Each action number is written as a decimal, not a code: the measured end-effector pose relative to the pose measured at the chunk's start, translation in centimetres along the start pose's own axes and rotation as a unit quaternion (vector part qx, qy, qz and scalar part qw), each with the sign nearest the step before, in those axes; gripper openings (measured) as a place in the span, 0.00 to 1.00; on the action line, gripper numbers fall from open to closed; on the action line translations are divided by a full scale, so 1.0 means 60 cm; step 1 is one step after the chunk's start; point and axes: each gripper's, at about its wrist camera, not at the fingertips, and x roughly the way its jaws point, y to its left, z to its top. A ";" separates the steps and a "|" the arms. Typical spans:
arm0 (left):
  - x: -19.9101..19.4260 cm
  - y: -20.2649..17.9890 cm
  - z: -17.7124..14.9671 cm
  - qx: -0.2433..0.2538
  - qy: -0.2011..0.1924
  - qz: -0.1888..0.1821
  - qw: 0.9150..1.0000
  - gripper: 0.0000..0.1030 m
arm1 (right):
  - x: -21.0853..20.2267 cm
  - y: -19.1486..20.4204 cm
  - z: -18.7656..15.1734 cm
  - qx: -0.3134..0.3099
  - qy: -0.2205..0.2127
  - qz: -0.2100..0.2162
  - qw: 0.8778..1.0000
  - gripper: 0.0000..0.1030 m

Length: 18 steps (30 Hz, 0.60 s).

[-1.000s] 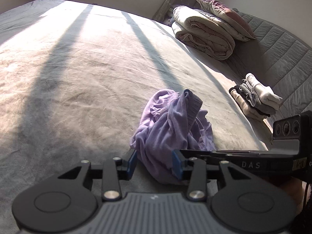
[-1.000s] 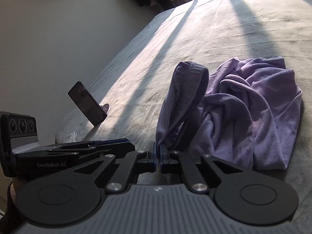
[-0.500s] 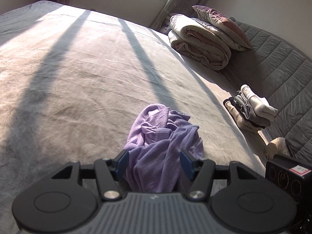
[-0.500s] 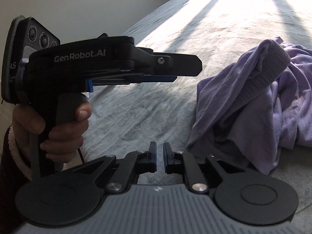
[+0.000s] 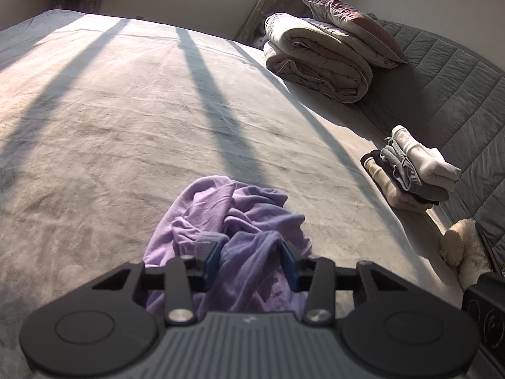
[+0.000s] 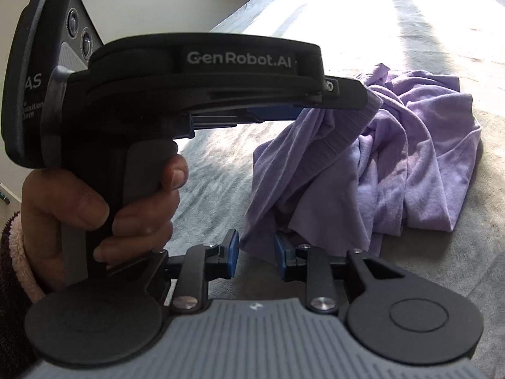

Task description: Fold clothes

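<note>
Bed point(image 5: 126, 110) | right tongs point(image 6: 254, 254) opened | left tongs point(image 5: 251, 263) astride purple garment point(image 5: 240, 214)

Wide open bedspread point(image 5: 126, 110) ahead and left of the crumpled purple garment point(image 5: 233, 218). To the right, blocked by a stack of folded clothes point(image 5: 410, 173), folded duvet point(image 5: 315, 60), pillow point(image 5: 353, 25) and plush toy point(image 5: 464, 249) along the headboard point(image 5: 448, 94).

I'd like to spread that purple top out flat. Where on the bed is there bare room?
Open bed lies beyond and left of the purple top, up to the folded duvet. It is crowded to the right, where the stack of folded clothes sits by the headboard.
</note>
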 end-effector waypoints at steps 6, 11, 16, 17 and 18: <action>-0.018 0.015 -0.004 -0.006 -0.006 0.032 0.999 0.06 | -0.026 -0.015 0.012 0.010 -0.026 -0.011 1.000 0.38; -0.070 0.055 -0.010 -0.022 -0.025 0.061 0.998 0.05 | -0.038 -0.025 0.022 0.021 -0.047 -0.022 0.998 0.38; -0.116 0.096 -0.024 -0.026 -0.027 0.083 0.996 0.05 | -0.050 -0.037 0.031 0.034 -0.063 -0.041 0.997 0.38; -0.124 0.103 -0.028 -0.026 -0.026 0.087 0.996 0.05 | -0.050 -0.041 0.029 0.037 -0.065 -0.043 0.996 0.38; -0.130 0.110 -0.033 -0.026 -0.023 0.089 0.995 0.05 | -0.046 -0.045 0.030 0.039 -0.066 -0.044 0.996 0.38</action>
